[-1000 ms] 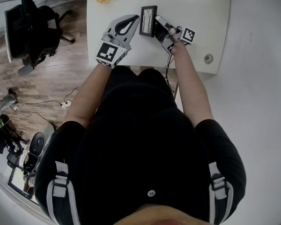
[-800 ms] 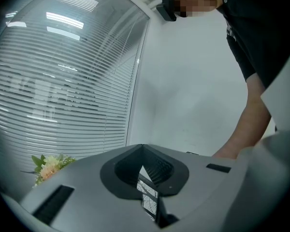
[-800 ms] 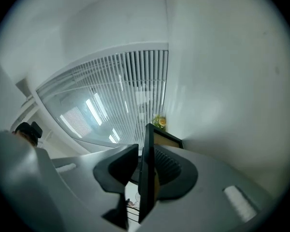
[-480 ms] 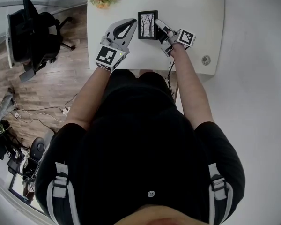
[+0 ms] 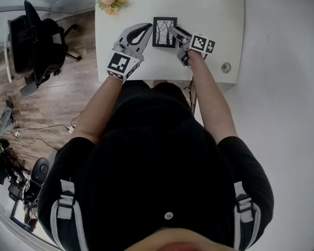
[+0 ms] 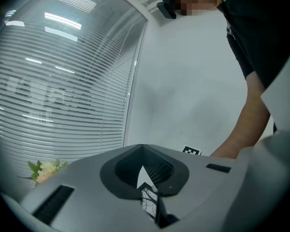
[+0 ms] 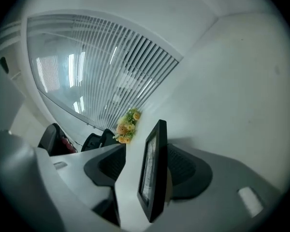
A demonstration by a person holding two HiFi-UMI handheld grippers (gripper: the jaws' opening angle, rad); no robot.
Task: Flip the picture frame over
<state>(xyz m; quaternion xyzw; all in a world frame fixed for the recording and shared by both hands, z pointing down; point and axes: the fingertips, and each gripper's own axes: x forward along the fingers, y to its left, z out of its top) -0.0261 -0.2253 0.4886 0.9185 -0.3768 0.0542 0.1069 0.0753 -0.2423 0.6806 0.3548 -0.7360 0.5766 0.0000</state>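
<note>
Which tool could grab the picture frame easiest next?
Right, probably: the right tool has just been opening with the picture frame between its jaws; the left tool is shut beside it.

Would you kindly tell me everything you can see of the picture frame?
The picture frame is a black-bordered rectangle holding a black-and-white print of bare trees, its picture side showing from above, on the white table. It sits between the right gripper's jaws, which have just been opening; the left gripper is close beside it.
</note>
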